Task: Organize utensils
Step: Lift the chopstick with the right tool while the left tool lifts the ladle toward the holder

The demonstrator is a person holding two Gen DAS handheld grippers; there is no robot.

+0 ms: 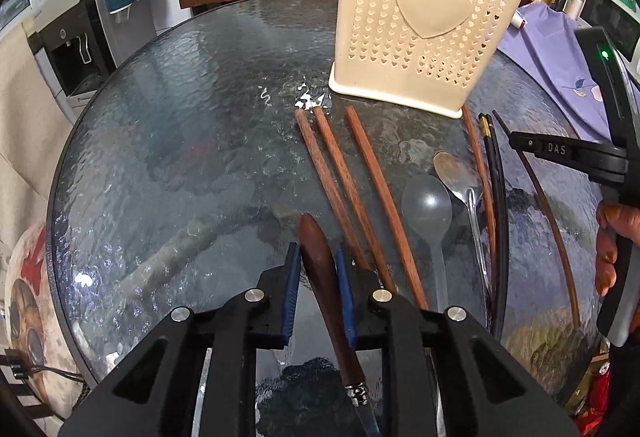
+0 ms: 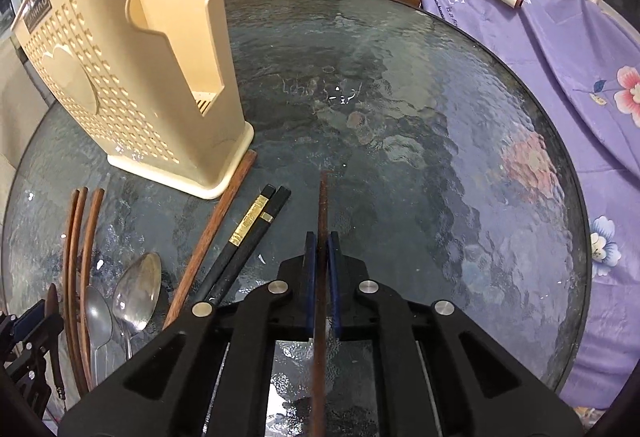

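Left gripper (image 1: 318, 257) clamps a knife (image 1: 320, 269) handle; right gripper (image 2: 322, 245) clamps a chopstick (image 2: 323, 205), holder (image 2: 132, 57) at ten o'clock.

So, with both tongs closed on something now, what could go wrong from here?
1. The left tongs pinch the brown-handled knife at its tapered handle tip, blade hanging below; it may swing or slip.
2. The right tongs hold one thin dark chopstick edge-on; it could twist out.
3. Both tools may crowd at the cream holder, whose narrow base might tip.
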